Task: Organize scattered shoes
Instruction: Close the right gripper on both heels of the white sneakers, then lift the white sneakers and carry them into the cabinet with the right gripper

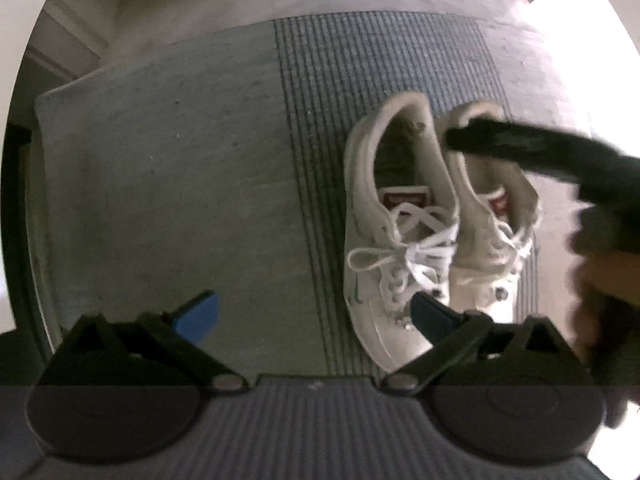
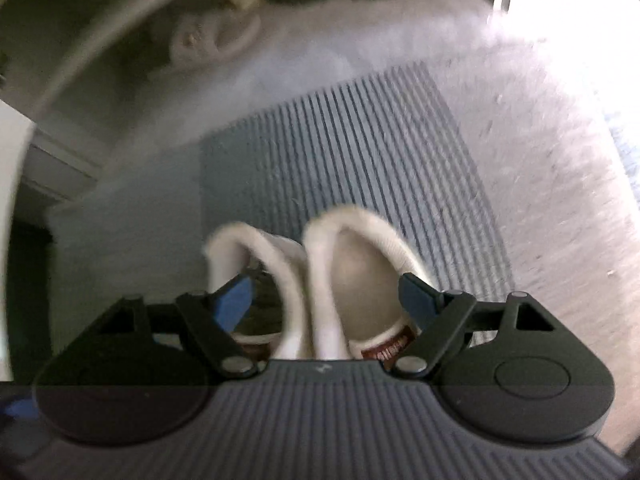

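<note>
Two white sneakers sit side by side on the ribbed strip of the grey doormat, so this pair looks sorted. The left gripper and the right gripper both stand wide, holding nothing. Blurred shoes beyond the mat probably remain.

Daylight is blowing out the upper right corner in both views, w/ the rest sitting dim and grey. Fisheye is bending edges into dark corners. Right wrist view is smearing w/ motion blur; white sneakers are looking soft.
</note>
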The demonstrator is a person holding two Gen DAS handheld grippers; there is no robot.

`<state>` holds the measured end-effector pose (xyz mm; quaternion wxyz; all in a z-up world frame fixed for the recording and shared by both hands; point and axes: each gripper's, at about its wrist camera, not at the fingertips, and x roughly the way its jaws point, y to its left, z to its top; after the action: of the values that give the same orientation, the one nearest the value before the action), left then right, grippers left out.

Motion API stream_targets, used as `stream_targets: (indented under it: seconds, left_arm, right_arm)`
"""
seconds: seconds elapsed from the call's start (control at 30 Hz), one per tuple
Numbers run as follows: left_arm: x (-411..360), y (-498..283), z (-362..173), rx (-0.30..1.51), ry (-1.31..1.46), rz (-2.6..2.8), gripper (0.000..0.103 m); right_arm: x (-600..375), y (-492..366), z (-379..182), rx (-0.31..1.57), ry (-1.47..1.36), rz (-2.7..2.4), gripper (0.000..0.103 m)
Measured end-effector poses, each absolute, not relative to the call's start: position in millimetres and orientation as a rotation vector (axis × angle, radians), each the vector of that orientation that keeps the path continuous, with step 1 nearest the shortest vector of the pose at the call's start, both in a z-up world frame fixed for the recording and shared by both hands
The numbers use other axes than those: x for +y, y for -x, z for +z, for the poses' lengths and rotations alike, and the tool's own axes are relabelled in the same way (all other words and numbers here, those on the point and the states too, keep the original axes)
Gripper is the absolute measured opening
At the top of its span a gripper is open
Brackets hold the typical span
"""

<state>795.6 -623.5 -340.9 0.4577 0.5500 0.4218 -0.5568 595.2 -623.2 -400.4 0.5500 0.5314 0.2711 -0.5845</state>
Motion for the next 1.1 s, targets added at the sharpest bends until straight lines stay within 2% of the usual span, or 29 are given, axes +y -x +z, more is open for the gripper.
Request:
stream_targets:
  seconds: [0.1, 0.2, 0.37, 0.53, 0.63, 0.8, 0.97, 1.1]
  left_arm:
    - [-619.2, -796.7, -360.8, 1.017, -1.315, -1.386, 0.102]
    - [-612.5, -800.2, -373.0, 1.004, -1.292, -1.361, 0.102]
    - [-594.6, -814.7, -370.7, 1.083, -1.119, -1.402, 0.102]
    - [-575.7, -821.6, -342.4, 1.008, -1.039, -1.481, 0.101]
    - [-558.4, -823.0, -319.2, 0.956, -0.98, -1.645, 0.103]
    - [-533.8, -828.8, -289.7, 0.904, -0.939, -1.768, 0.101]
    - [-524.8, -853.7, -249.0, 0.917, -0.829, -1.722, 0.101]
    - [-540.3, -875.2, -234.8, 0.916, -0.772, -1.631, 0.099]
  right_arm:
    - [-641.4, -613.9, -427.3, 0.677, -1.189, -1.39, 0.069]
    - [-644.6, -641.3, -444.8, 0.8, -0.985, -1.45, 0.069]
    - [-625.2, -648.7, -434.4, 0.764, -0.889, -1.514, 0.041]
    - [-601.6, -649.2, -407.6, 0.622, -0.896, -1.586, 0.035]
    - [-577.3, -646.8, -375.7, 0.51, -0.858, -1.62, 0.031]
    - [-536.8, -639.0, -319.2, 0.37, -0.775, -1.654, 0.029]
    - [-516.5, -625.6, -262.4, 0.281, -0.628, -1.618, 0.029]
    - [-530.8, -620.8, -230.1, 0.287, -0.571, -1.557, 0.028]
